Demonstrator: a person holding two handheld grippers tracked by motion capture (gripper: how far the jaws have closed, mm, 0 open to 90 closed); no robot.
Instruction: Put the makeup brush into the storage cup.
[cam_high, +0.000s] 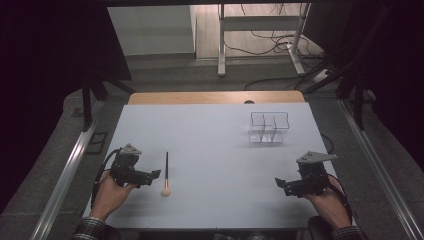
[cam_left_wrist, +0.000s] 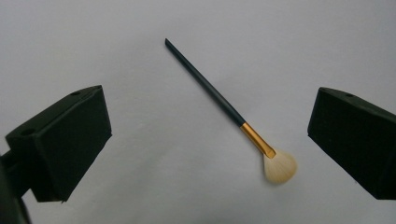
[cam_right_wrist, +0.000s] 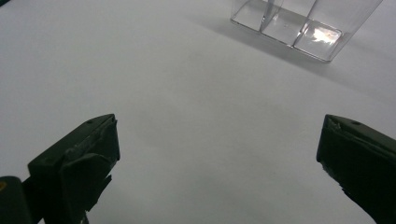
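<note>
From the high view, we are seeing the left hand-held gripper resting low at eight o'clock on the desk, jaws apart, empty. The brush is lying just beside it, bristles toward six o'clock. The right hand-held gripper is sitting at four o'clock, the clear organizer at one o'clock.

In the left gripper view, we are watching the brush lying between the spread jaws, untouched.

In the right gripper view, the jaws are standing wide, empty, the organizer at one o'clock.
</note>
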